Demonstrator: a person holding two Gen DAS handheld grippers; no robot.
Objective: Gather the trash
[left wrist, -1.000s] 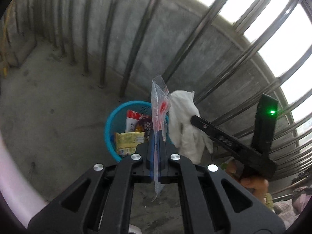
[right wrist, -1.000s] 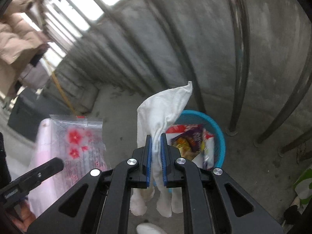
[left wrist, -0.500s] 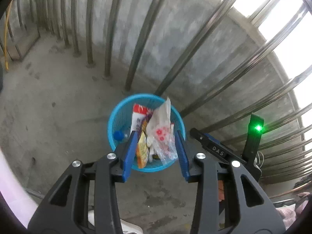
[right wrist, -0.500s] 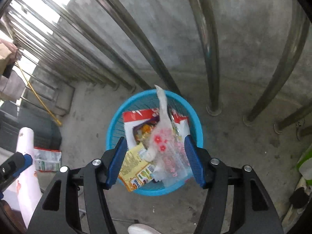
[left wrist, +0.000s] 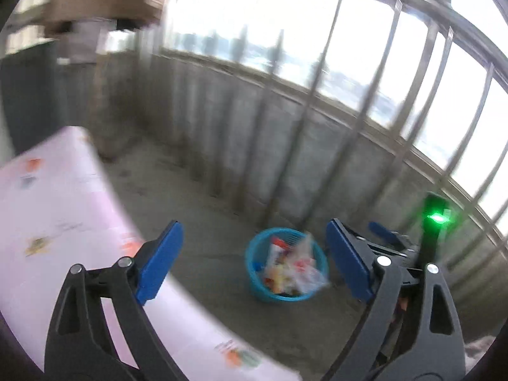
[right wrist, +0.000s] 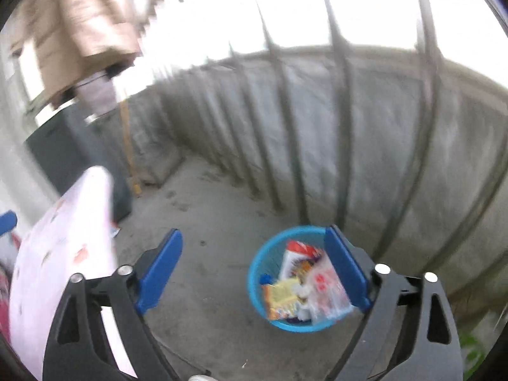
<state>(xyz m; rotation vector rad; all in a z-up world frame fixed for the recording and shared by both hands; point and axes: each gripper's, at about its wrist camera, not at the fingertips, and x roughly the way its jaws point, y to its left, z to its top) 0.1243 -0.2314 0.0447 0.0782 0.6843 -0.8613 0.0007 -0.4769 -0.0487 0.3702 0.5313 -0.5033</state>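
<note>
Grey concrete makes the floor [left wrist: 203, 254] and the low wall [left wrist: 317, 158] of this balcony, and metal railing bars [left wrist: 320, 95] stand along the wall with bright daylight behind them. Both views are blurred.

On the floor near the foot of the bars stands a round blue basket [left wrist: 254, 273]. It holds the collected trash: a clear plastic bag with red marks [right wrist: 327, 285], a yellow wrapper [right wrist: 282, 298], a red and white packet [right wrist: 295, 254] and a little white cloth [right wrist: 303, 292] between them.

The left gripper [left wrist: 254, 263] points downward at a slant toward the basket from well above it. Its jaws have just been opening and now stand wide apart, with nothing between the blue pads; the basket only shows in the gap, far below. The right gripper [right wrist: 254, 266] has the same slanted pose, and its jaws have also just been opening. They are wide and empty, and the right pad hides a part of the basket rim.

In the left wrist view, the other gripper with a green light [left wrist: 438, 219] appears at the right edge. A pink table [left wrist: 57, 209] with small printed pictures fills the lower left and lies partly under the left finger. Brown boxes [right wrist: 89, 22] and a dark cabinet [right wrist: 63, 146] stand far at the left, and a yellow stick [right wrist: 127, 146] leans at the wall. No object stands between the grippers and the basket.
</note>
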